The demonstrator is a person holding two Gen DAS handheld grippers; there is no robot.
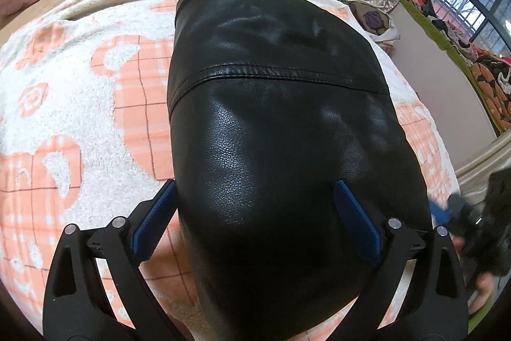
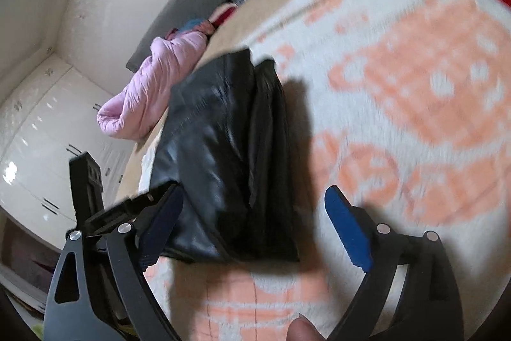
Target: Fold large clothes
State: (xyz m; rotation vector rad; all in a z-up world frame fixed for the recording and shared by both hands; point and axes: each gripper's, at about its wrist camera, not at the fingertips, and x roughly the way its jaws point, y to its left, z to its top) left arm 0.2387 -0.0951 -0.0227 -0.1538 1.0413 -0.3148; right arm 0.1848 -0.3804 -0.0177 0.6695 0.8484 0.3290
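Jacket's [image 2: 223, 155] folded edge, right view only

Left gripper [image 1: 255, 206]: matte black plastic frame, two curved arms with teardrop cut-outs, round silver pivot screws at the linkage joints. Finger pads [image 1: 150, 219] are flat blue ribbed strips on black carriers.

Right gripper [image 2: 255, 219]: same build, with black arms, silver screw heads and blue pads [image 2: 348, 232], one shaded dark. A fingertip [image 2: 301, 329] shows at the lower edge of its own view; no sleeve visible.
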